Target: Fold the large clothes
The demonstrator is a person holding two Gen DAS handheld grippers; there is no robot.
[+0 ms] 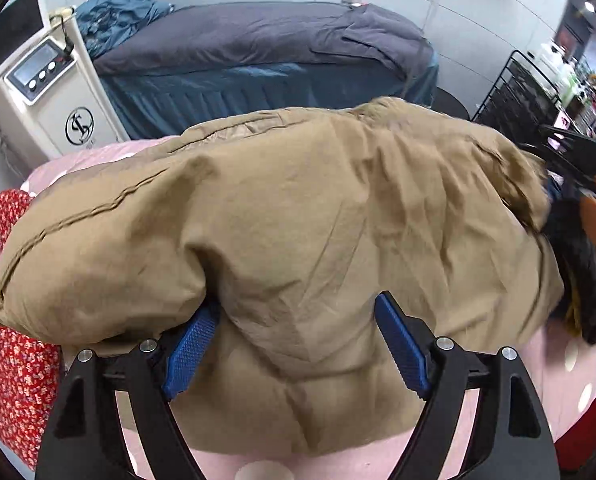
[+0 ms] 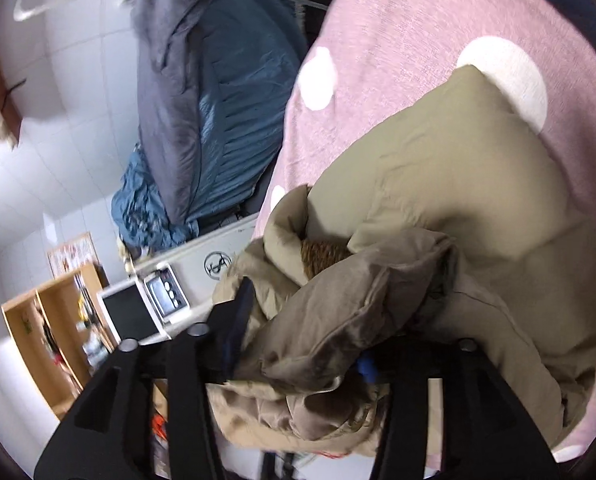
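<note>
A padded tan jacket [image 1: 318,208] lies in a bulky heap on a pink bedcover with white dots [image 1: 578,364]. My left gripper [image 1: 298,308] points down at its near edge. The blue pads [image 1: 402,348] stand wide apart, with jacket fabric loose between them and draped over the left pad. At the far right, a hand holds my right gripper [image 1: 546,146] at the jacket's end. In the right wrist view the right gripper [image 2: 310,328] has its jaws apart around a bunched fold of the jacket [image 2: 478,200], near the furry collar [image 2: 322,256]. Its right finger is mostly hidden by fabric.
A red floral cloth [image 1: 13,360] lies at the bed's left edge, and a dark garment [image 1: 586,280] at the right. Beyond stand a white machine [image 1: 45,92], a blue-covered bed [image 1: 257,60] and a black wire rack [image 1: 514,92]. A wooden shelf [image 2: 49,340] stands further off.
</note>
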